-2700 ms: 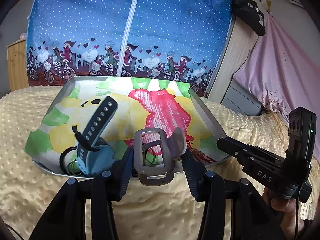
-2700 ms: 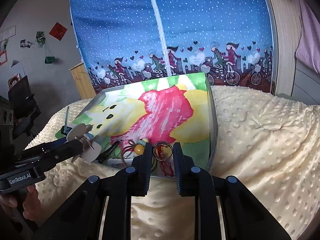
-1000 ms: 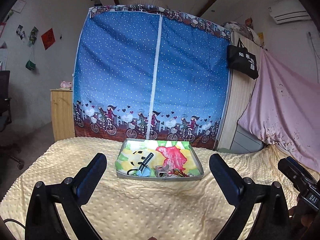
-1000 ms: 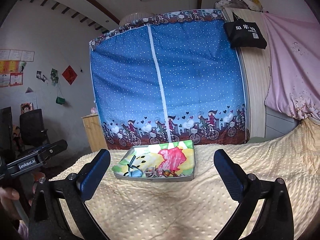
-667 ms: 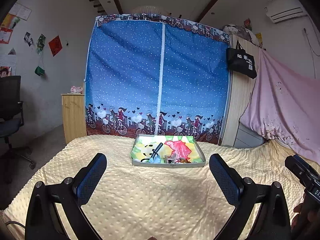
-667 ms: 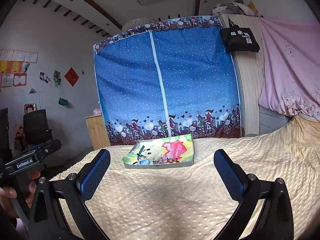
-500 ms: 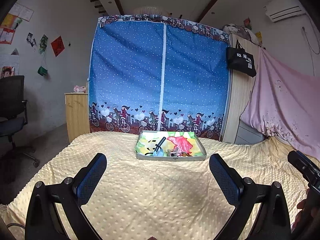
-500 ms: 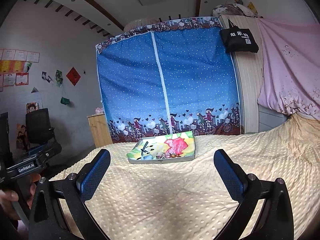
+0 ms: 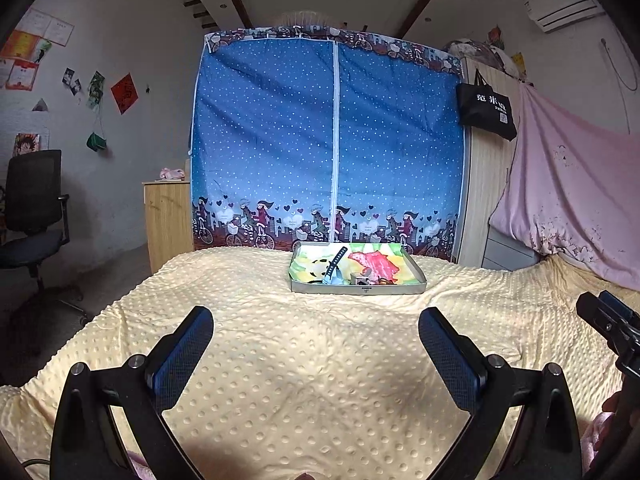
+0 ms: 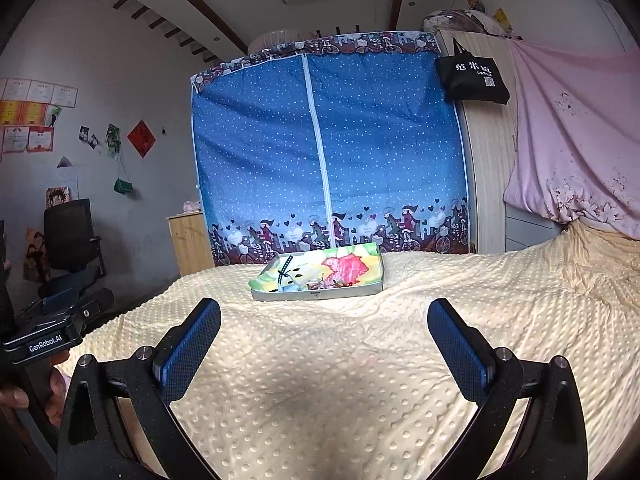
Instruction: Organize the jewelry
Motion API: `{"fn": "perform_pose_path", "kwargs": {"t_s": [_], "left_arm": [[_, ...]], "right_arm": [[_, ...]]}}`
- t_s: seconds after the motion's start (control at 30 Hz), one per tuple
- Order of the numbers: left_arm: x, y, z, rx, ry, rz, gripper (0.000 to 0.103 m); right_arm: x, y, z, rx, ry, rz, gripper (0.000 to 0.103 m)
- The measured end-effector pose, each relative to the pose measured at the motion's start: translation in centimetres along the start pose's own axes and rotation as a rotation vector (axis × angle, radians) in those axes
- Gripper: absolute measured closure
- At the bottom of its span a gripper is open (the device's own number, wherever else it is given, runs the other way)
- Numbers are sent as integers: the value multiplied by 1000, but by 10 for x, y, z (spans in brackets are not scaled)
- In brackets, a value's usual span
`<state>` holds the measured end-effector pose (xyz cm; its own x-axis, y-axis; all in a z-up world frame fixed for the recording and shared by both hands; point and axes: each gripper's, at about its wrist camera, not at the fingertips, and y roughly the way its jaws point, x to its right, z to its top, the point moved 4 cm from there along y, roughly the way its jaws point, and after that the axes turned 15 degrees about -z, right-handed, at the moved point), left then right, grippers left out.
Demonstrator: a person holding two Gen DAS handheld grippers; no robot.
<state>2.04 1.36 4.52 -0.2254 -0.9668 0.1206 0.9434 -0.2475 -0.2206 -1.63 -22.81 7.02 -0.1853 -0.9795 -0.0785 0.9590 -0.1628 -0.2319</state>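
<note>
Jewelry (image 9: pixel 362 278) lies heaped along the near wall of a shallow metal tray (image 9: pixel 356 289), well apart from both tools. The left hand-held gripper (image 9: pixel 316 344) hangs low over the near part of the bed, its two blue-padded fingers (image 9: pixel 180 354) spread wide with nothing between them. The right hand-held gripper (image 10: pixel 324 344) is likewise splayed wide and empty, over the same stretch of bedding. In the left wrist view the right tool's black body shows at the right edge; in the right wrist view the left tool's body, lettered "GenRobot.AI", shows at the left edge with the person's hand (image 10: pixel 56 396) around its grip.

Under both lies a cream dimpled blanket (image 9: pixel 320 360) covering the bed. The tray sits near the far edge of the bed, about midway across it. Its floor carries a bright cartoon print in yellow, green and red. Inside, a dark perforated watch strap (image 9: pixel 335 264) stands tilted up from the left half, leaning toward the far wall, with a pale blue piece at its foot. To its right sit small metal and reddish pieces, too small to tell apart.

Beyond the bed stands a blue polka-dot fabric wardrobe (image 9: pixel 328 140), a black tote bag (image 9: pixel 486 110) hanging to its right, and a pink cloth (image 9: pixel 572 200) draped farther right. A wooden cabinet (image 9: pixel 168 220) and a black office chair (image 9: pixel 34 208) stand at left.
</note>
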Motion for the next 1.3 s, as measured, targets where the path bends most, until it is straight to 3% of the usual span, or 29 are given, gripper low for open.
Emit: {"fn": "perform_pose_path", "kwargs": {"t_s": [0.37,0.63,1.3], "left_arm": [[-6,22,-30,-41,-7,23,0],[-3,28,-39,-52,17,34,0],[-7,27,-42,-55,7,44,0]], "right_arm": [[-4,28,-26,-83,-16,-33,1],[-14,32,-35,-92,-56,-72,1],[-16,27,-34,-93,-70,-79,1]]}}
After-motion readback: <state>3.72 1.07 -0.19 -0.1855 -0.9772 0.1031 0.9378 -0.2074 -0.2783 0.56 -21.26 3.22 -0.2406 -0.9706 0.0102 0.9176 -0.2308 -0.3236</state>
